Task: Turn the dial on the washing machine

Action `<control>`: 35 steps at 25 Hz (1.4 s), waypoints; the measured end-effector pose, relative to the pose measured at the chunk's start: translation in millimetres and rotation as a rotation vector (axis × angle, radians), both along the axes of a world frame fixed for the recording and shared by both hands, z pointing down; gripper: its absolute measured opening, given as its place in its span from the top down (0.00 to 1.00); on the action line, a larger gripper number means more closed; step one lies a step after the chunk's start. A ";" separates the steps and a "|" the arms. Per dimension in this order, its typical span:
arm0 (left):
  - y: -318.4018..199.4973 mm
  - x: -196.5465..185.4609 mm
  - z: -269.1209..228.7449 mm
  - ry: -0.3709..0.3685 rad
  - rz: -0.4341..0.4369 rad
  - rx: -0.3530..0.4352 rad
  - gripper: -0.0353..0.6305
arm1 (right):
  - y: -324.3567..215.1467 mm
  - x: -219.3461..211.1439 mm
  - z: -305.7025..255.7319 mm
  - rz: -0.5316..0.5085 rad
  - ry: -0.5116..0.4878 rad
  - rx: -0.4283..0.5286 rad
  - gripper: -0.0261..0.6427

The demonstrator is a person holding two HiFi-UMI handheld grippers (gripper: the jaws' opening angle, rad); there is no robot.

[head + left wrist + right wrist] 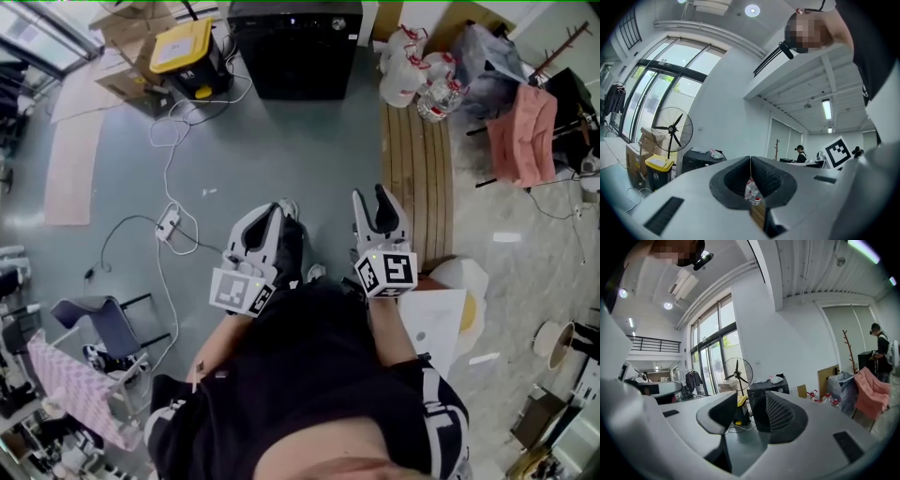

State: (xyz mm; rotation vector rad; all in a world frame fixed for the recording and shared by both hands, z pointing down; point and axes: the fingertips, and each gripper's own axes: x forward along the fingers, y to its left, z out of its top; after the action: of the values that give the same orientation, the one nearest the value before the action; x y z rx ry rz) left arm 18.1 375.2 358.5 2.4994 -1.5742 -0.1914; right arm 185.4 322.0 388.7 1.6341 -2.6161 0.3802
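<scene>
Both grippers were up in front of the person's torso, well apart from the washing machine.
Head view: washing machine (293, 47) was a black box at the far end of the grey floor (281, 150), next to a yellow-lidded bin (187, 56); too small to pick out the dial. Left gripper (274, 210) and right gripper (372, 195) both pointed towards it. Left gripper view: fingers were closed tip to tip on nothing, with only water bottles (752, 192) showing behind the gap; the machine sat dark at the left under a standing fan (671, 129), with pale clutter on its lid. Right gripper view: fingers stood apart and empty, and the machine's black front showed through the gap, dial not readable.
</scene>
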 end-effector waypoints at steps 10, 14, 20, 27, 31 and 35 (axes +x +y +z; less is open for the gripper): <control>-248.2 -68.0 -4.8 0.027 0.039 0.034 0.91 | -245.2 -60.6 -1.8 0.044 0.030 -0.002 0.67; -332.4 -84.2 -15.2 0.011 0.074 0.052 0.91 | -332.9 -78.1 -6.7 0.059 0.025 0.002 0.67; -442.3 -103.0 -4.3 0.022 0.068 0.032 0.91 | -467.9 -98.0 16.9 0.065 0.036 -0.027 0.67; -574.1 -96.0 27.6 -0.006 0.039 0.003 0.91 | -638.7 -91.4 86.0 0.076 0.018 -0.117 0.67; -667.6 -81.9 46.3 -0.020 0.012 -0.016 0.91 | -751.5 -85.1 135.5 0.056 0.045 -0.184 0.66; -760.0 -62.5 69.2 -0.008 -0.010 -0.053 0.91 | -859.3 -79.5 194.4 0.036 0.059 -0.263 0.63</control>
State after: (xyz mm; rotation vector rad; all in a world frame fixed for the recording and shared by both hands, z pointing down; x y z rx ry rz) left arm -44.4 -384.8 427.7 2.4556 -1.5741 -0.1389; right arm 105.9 -537.3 583.1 1.5813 -2.3764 0.6367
